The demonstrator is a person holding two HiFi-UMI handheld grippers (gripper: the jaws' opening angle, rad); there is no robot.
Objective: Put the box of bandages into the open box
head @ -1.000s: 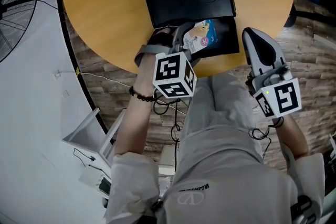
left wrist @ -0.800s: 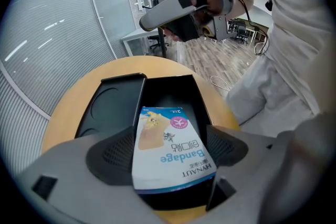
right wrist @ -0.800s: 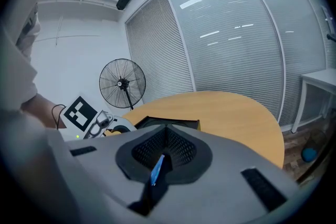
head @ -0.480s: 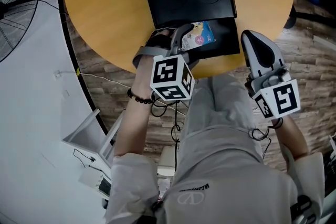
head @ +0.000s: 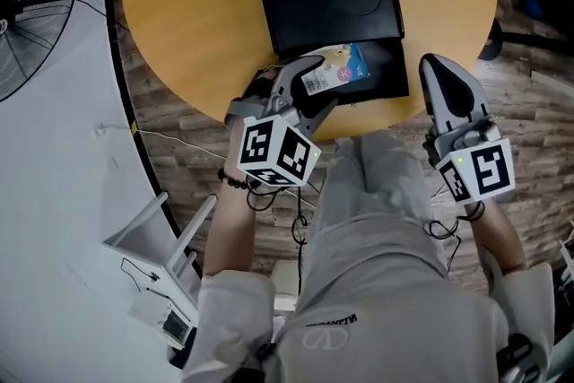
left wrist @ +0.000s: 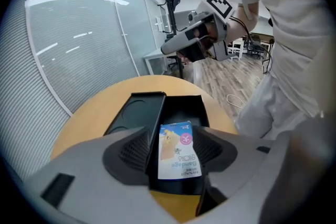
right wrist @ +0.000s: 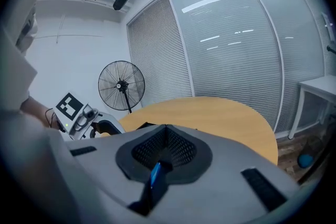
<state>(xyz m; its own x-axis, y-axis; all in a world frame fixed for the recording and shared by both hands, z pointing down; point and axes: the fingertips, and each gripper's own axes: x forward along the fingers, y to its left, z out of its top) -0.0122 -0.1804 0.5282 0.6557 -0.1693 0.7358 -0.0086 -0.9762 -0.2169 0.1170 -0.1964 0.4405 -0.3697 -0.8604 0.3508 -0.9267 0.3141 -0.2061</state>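
The bandage box (head: 335, 68) (left wrist: 178, 150), white and blue, lies in the tray of the open black box (head: 387, 74) (left wrist: 182, 108), at its left near side. The black lid (head: 332, 4) lies flat behind the tray. My left gripper (head: 317, 85) (left wrist: 175, 164) sits at the table's near edge, just short of the tray. Its jaws are closing. The bandage box shows between them, with a gap on either side and neither pad touching it. My right gripper (head: 437, 67) (right wrist: 165, 134) hangs off the table to the right, jaws together and empty.
The round wooden table (head: 206, 13) carries only the black box. A standing fan (head: 27, 4) (right wrist: 121, 85) is at the far left, and white furniture (head: 152, 238) stands low on the left. The person's grey-clad legs (head: 377, 220) fill the near side. A glass wall (left wrist: 79, 50) lies beyond the table.
The left gripper has drawn back and leftward to the table's near edge. The bandage box stays behind in the tray. The right gripper has hardly moved.
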